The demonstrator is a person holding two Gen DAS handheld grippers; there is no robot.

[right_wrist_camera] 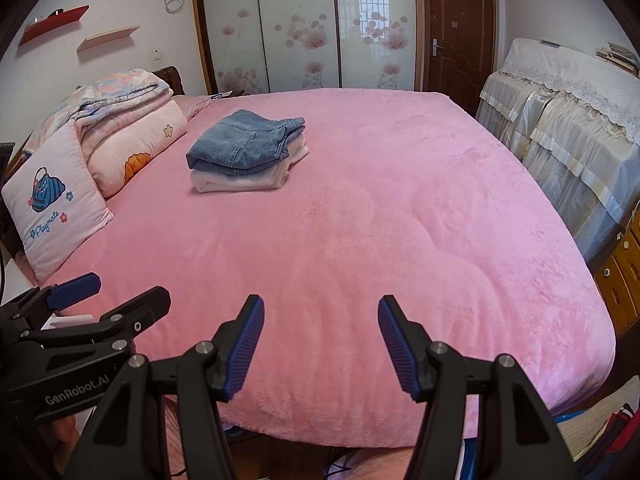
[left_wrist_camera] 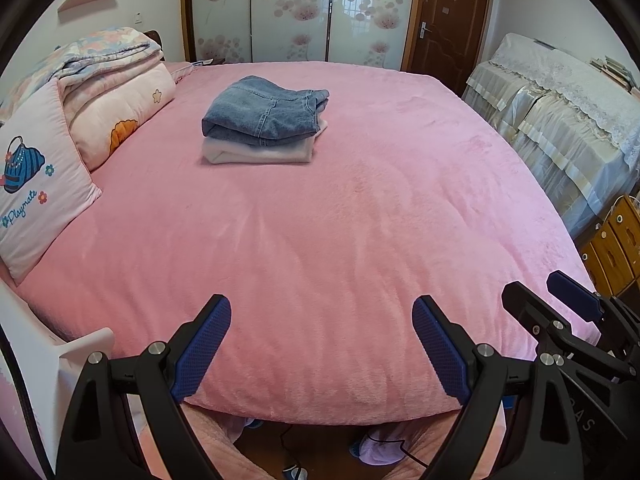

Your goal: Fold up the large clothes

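Folded blue jeans point(left_wrist_camera: 262, 114) lie on top of a folded white garment point(left_wrist_camera: 260, 152) on the far middle of the pink bed point(left_wrist_camera: 340, 240). The same stack shows in the right wrist view, jeans point(right_wrist_camera: 244, 144) over the white garment point(right_wrist_camera: 244, 180). My left gripper point(left_wrist_camera: 322, 344) is open and empty over the bed's near edge. My right gripper point(right_wrist_camera: 320, 344) is open and empty beside it, also above the near edge. Both are far from the stack. Each gripper shows at the other view's edge: the right one point(left_wrist_camera: 560, 300), the left one point(right_wrist_camera: 116, 292).
A pink "Playmate" pillow point(left_wrist_camera: 36, 184) and folded quilts point(left_wrist_camera: 108, 92) lie along the bed's left side. A lace-covered piece of furniture point(left_wrist_camera: 560, 112) and wooden drawers point(left_wrist_camera: 612, 240) stand on the right. Sliding wardrobe doors point(left_wrist_camera: 292, 12) and a brown door point(left_wrist_camera: 448, 20) are behind.
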